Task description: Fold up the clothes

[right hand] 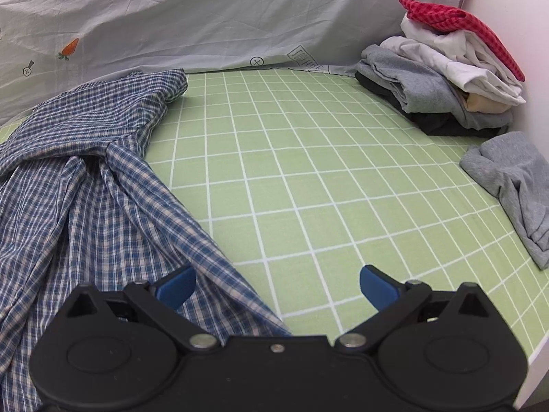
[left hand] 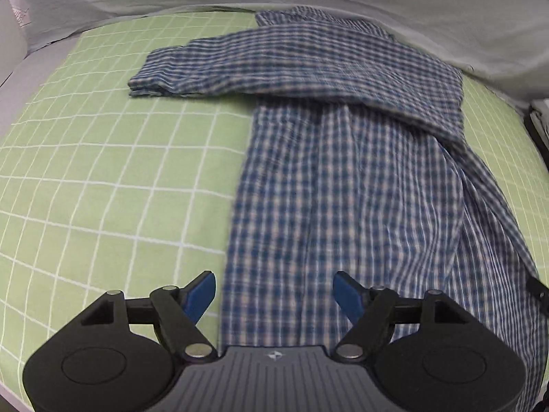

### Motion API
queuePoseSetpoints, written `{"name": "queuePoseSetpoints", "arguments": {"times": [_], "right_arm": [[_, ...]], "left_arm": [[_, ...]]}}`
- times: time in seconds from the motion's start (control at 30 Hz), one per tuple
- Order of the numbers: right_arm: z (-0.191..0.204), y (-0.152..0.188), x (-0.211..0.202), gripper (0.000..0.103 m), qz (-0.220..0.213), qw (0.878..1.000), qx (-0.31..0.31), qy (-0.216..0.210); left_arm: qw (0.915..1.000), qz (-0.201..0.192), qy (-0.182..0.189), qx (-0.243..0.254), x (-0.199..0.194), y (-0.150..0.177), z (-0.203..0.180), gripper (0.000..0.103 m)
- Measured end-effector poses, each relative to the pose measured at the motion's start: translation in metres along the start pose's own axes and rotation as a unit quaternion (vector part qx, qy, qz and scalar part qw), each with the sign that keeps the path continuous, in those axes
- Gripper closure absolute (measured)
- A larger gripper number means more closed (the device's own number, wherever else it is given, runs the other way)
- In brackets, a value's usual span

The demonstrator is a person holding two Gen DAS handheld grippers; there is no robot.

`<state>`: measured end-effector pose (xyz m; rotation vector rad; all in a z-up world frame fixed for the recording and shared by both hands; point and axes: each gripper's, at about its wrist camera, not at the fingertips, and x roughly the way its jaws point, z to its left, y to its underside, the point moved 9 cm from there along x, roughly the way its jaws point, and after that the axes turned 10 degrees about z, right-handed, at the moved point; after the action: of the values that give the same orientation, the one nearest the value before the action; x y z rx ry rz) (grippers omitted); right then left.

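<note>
A blue and white checked shirt point(left hand: 336, 178) lies on the green grid sheet point(left hand: 103, 171). One sleeve point(left hand: 240, 61) is folded across its top toward the left. My left gripper point(left hand: 274, 292) is open and empty, hovering over the shirt's near hem at its left edge. In the right wrist view the same shirt point(right hand: 85, 185) lies rumpled at the left. My right gripper point(right hand: 277, 285) is open and empty above the shirt's near right edge, with its left finger point(right hand: 176, 286) over the cloth and its right finger point(right hand: 377, 286) over bare sheet.
A stack of folded clothes point(right hand: 446, 68), topped by a red checked piece, sits at the far right by a white wall. A loose grey garment point(right hand: 514, 185) lies in front of it. A pale grey printed sheet point(right hand: 206, 17) hangs along the back.
</note>
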<state>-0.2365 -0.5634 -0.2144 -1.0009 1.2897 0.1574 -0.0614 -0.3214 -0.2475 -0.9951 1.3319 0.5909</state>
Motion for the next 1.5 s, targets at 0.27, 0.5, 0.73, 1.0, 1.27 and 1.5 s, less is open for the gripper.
{"name": "queuePoseSetpoints", "arguments": {"times": [0.27, 0.5, 0.73, 1.0, 1.27, 1.5], "right_arm": [[-0.020, 0.030, -0.010, 0.022, 0.021, 0.998, 0.002, -0.059], [-0.030, 0.046, -0.018, 0.052, 0.032, 0.994, 0.010, -0.102], [-0.036, 0.063, -0.031, 0.058, 0.038, 0.990, 0.045, -0.132], [-0.022, 0.082, -0.057, 0.097, 0.046, 0.984, 0.076, -0.153], [0.026, 0.084, -0.092, 0.100, 0.040, 0.970, 0.071, -0.227], [0.094, 0.085, -0.117, 0.101, 0.041, 0.949, 0.053, -0.307]], "left_arm": [[0.9996, 0.007, -0.029, 0.004, -0.005, 0.046, -0.019, 0.023], [0.9980, 0.023, -0.047, -0.036, -0.006, 0.080, -0.013, 0.021], [0.9979, 0.029, -0.054, -0.023, -0.005, 0.098, -0.012, 0.016], [0.9979, 0.049, -0.040, 0.014, -0.006, 0.113, -0.007, 0.013], [0.9970, 0.060, -0.028, 0.042, -0.008, 0.127, 0.003, 0.011], [0.9965, 0.051, -0.023, 0.062, -0.010, 0.135, 0.009, 0.007]]}}
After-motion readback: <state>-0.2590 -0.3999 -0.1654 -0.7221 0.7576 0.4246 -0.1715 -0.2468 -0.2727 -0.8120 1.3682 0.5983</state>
